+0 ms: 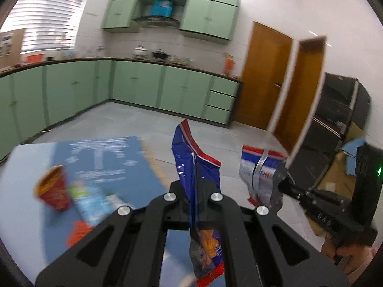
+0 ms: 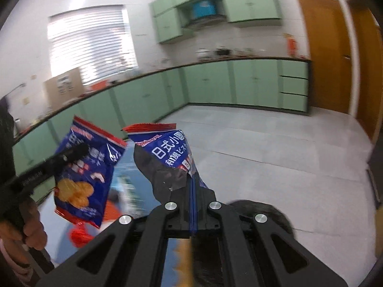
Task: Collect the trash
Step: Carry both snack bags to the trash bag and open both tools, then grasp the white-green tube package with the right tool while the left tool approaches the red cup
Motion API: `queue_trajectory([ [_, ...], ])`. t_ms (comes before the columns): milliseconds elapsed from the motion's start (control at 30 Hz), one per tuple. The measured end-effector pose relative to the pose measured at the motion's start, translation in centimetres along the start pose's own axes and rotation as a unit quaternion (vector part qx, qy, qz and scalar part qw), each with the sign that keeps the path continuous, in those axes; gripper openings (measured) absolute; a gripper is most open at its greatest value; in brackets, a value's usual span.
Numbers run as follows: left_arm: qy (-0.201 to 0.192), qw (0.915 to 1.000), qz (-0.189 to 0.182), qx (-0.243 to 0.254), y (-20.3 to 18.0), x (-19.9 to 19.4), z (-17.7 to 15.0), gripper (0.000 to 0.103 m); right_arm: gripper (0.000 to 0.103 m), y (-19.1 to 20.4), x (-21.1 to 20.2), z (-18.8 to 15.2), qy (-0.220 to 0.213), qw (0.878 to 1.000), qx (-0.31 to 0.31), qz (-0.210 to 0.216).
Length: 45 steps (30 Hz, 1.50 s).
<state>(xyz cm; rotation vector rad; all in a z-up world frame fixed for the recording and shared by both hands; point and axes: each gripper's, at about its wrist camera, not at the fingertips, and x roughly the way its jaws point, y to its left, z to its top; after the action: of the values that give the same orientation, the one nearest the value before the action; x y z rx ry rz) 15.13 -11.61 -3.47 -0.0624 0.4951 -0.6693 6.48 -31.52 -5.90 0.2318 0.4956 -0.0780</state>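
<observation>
In the left wrist view my left gripper [image 1: 195, 186] is shut on a crumpled blue snack bag [image 1: 189, 157] with a red top edge, held up in the air. To its right my right gripper [image 1: 283, 179] is shut on a second bag [image 1: 258, 172], whose silver back faces this camera. The right wrist view shows that second blue bag [image 2: 167, 153] pinched in my right gripper [image 2: 192, 191]. At the left there, my left gripper [image 2: 80, 150] holds the first bag [image 2: 81, 181] by its upper part. A red paper cup [image 1: 53, 189] and a light-blue packet [image 1: 88, 198] lie on the table.
The table [image 1: 24, 157] carries a blue mat [image 1: 107, 162] and an orange scrap [image 1: 79, 234]. Green cabinets [image 1: 134, 83] line the far walls, with wooden doors [image 1: 265, 76] and a black cabinet [image 1: 340, 110] to the right. A dark rounded object [image 2: 263, 212] sits below my right gripper. A hand [image 2: 31, 234] grips the left handle.
</observation>
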Motion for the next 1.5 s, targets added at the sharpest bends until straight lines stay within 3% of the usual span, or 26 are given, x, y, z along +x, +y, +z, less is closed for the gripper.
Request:
queue_trajectory([
  [200, 0.045, 0.9976, -0.044, 0.030, -5.6, 7.7, -1.5, 0.000, 0.000, -7.2, 1.4, -2.6, 0.030, 0.996, 0.044, -0.071],
  [467, 0.132, 0.9884, -0.056, 0.051, -6.8, 15.5, -5.0, 0.004, 0.001, -12.5, 6.3, -6.7, 0.098, 0.986, 0.086, -0.109],
  [533, 0.147, 0.9863, -0.053, 0.055, -6.9, 16.6, -5.7, 0.010, 0.004, -13.5, 7.4, -7.1, 0.109, 0.983, 0.092, -0.112],
  [600, 0.157, 0.9850, -0.050, 0.051, -6.6, 17.4, -6.0, 0.030, 0.010, -14.0, 8.4, -7.7, 0.120, 0.981, 0.098, -0.119],
  [667, 0.163, 0.9845, -0.050, 0.044, -6.1, 17.7, -6.3, 0.037, 0.019, -14.4, 9.2, -8.0, 0.128, 0.979, 0.103, -0.123],
  [733, 0.165, 0.9843, -0.049, 0.038, -5.8, 17.7, -6.3, 0.037, 0.027, -14.5, 9.2, -8.2, 0.131, 0.978, 0.107, -0.126],
  [933, 0.132, 0.9900, -0.041, 0.027, -4.8, 14.8, -4.1, 0.044, 0.040, -13.4, 7.9, -7.6, 0.116, 0.980, 0.101, -0.127],
  [1000, 0.112, 0.9929, -0.032, 0.023, -4.2, 12.8, -3.3, 0.047, 0.049, -12.9, 7.4, -7.2, 0.106, 0.982, 0.095, -0.127],
  [1167, 0.070, 0.9975, 0.005, 0.007, -1.6, 7.3, -2.4, 0.058, 0.082, -9.1, 5.1, -4.8, 0.059, 0.989, 0.068, -0.114],
  [1333, 0.030, 0.9972, 0.069, -0.002, 2.2, 1.5, -2.2, 0.065, 0.092, -4.3, 3.5, -2.5, 0.019, 0.996, 0.038, -0.079],
  [1500, 0.006, 0.9885, 0.150, -0.023, 7.3, -3.9, -2.8, 0.066, 0.093, 0.6, 2.9, -1.3, -0.009, 0.999, 0.008, -0.034],
])
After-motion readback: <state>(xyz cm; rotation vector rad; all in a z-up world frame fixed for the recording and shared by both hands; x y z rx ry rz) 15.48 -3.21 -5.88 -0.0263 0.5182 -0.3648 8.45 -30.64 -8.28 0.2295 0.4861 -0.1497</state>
